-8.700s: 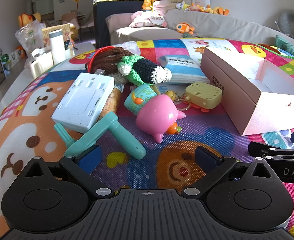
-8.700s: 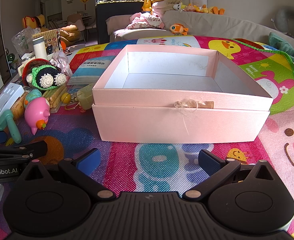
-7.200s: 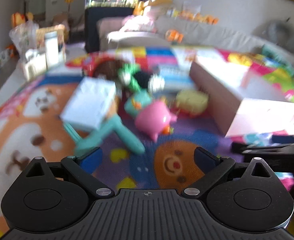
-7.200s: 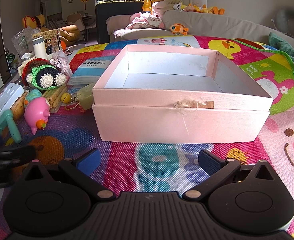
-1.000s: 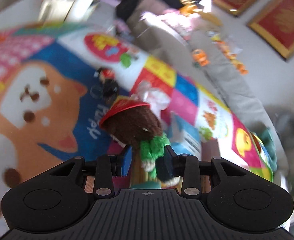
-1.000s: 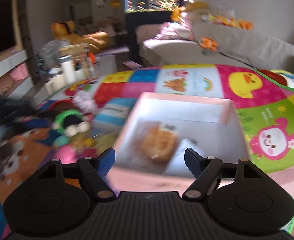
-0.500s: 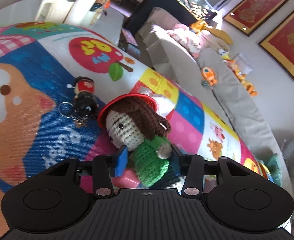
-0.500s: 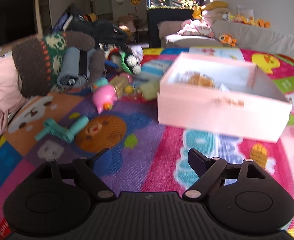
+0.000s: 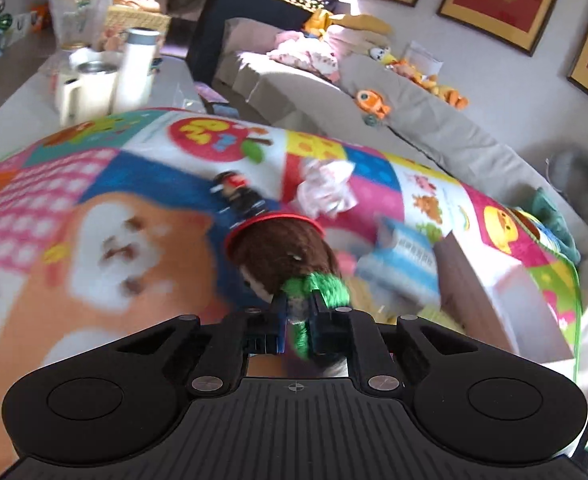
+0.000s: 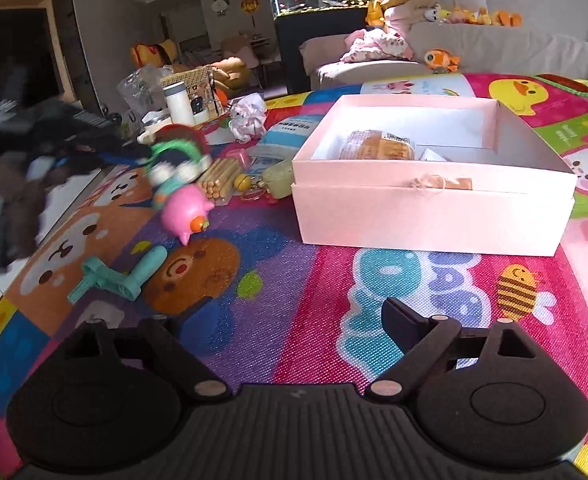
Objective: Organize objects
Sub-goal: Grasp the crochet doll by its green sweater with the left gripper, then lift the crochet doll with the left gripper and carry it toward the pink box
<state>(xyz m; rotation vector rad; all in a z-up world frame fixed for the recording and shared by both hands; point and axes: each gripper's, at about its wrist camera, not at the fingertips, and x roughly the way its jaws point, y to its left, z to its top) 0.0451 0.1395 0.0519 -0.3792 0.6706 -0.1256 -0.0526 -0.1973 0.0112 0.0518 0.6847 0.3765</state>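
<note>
My left gripper (image 9: pixel 296 312) is shut on a crocheted doll (image 9: pixel 282 258) with brown hair, a red hat brim and a green body, held above the play mat. The doll also shows, blurred, in the right wrist view (image 10: pixel 176 156). The pink box (image 10: pixel 434 204) stands open on the mat, with a wrapped snack (image 10: pixel 378 146) inside; its edge shows in the left wrist view (image 9: pixel 490 300). My right gripper (image 10: pixel 294 324) is open and empty, low over the mat in front of the box.
On the mat lie a pink pig toy (image 10: pixel 186 210), a teal handle tool (image 10: pixel 118 276), a bundle of sticks (image 10: pixel 218 178), a blue booklet (image 9: pixel 398 260), a small figure keychain (image 9: pixel 238 196) and crumpled tissue (image 9: pixel 326 190). Bottles and cups (image 9: pixel 106 76) stand beyond the mat's left edge.
My left gripper has closed tighter on the doll and swung, so the doll's face turned away. The right gripper view has shifted slightly; the box sits further right.
</note>
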